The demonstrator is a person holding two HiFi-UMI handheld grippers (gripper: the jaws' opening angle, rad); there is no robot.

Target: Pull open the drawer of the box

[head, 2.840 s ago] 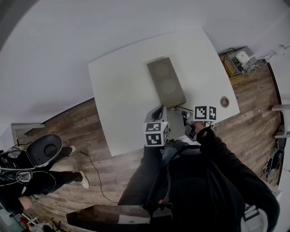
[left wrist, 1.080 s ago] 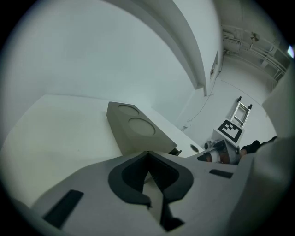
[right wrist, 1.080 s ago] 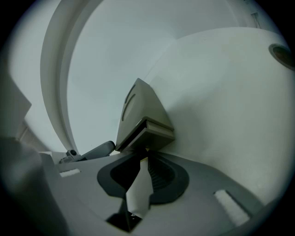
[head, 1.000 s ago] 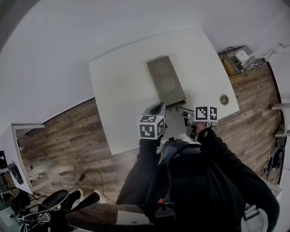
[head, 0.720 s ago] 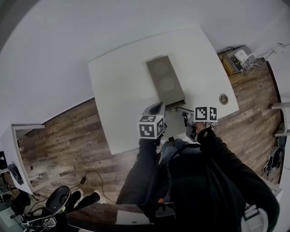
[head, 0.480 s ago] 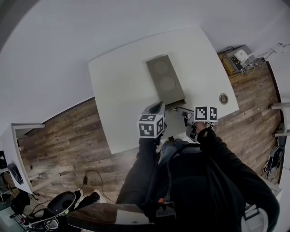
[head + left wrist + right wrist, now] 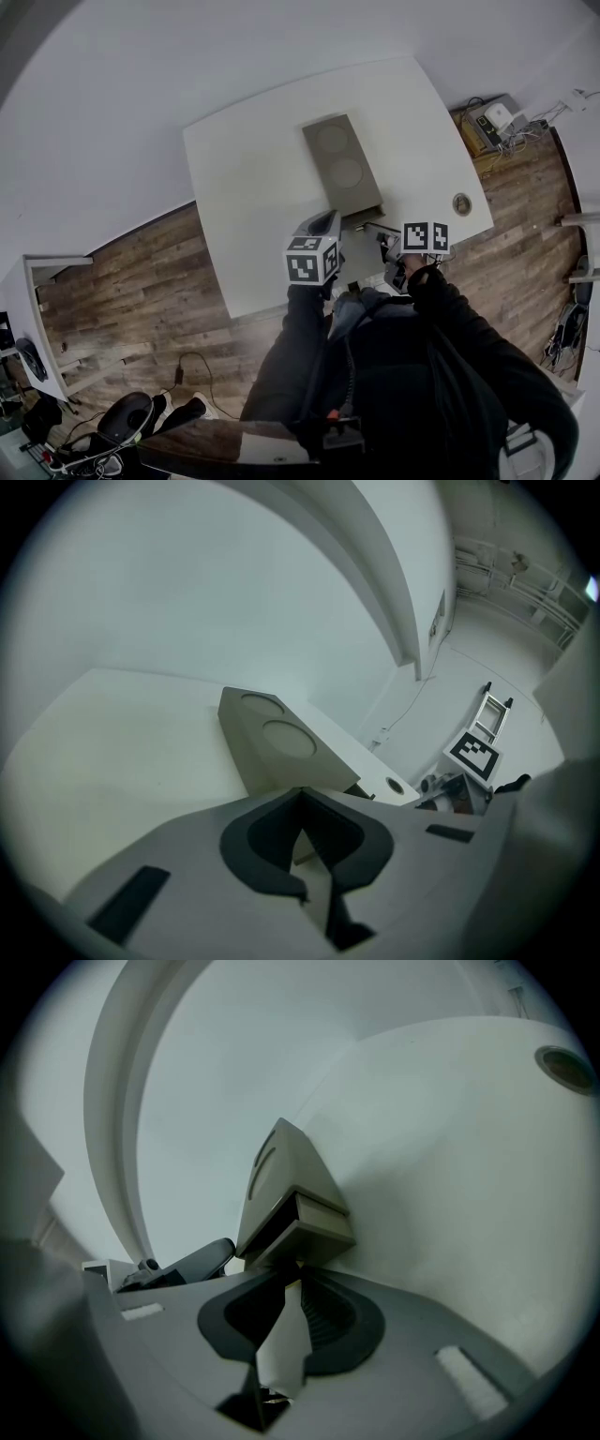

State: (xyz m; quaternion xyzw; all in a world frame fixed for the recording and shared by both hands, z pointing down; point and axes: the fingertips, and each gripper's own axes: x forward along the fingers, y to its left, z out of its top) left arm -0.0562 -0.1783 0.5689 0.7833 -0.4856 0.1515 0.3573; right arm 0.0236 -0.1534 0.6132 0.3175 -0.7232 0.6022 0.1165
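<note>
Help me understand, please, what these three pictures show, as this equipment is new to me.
No robot: a person holds a hand-held gripper in each hand. The wide picture comes from a camera on the person's head, looking down; the other two come from cameras riding on the grippers, looking along their jaws. On the white table stands a grey box with two round marks on top; its drawer is partly out. The right hand-held gripper is shut on what looks like a pale pull tab at the drawer's front. The left hand-held gripper is shut and empty, close to the box.
</note>
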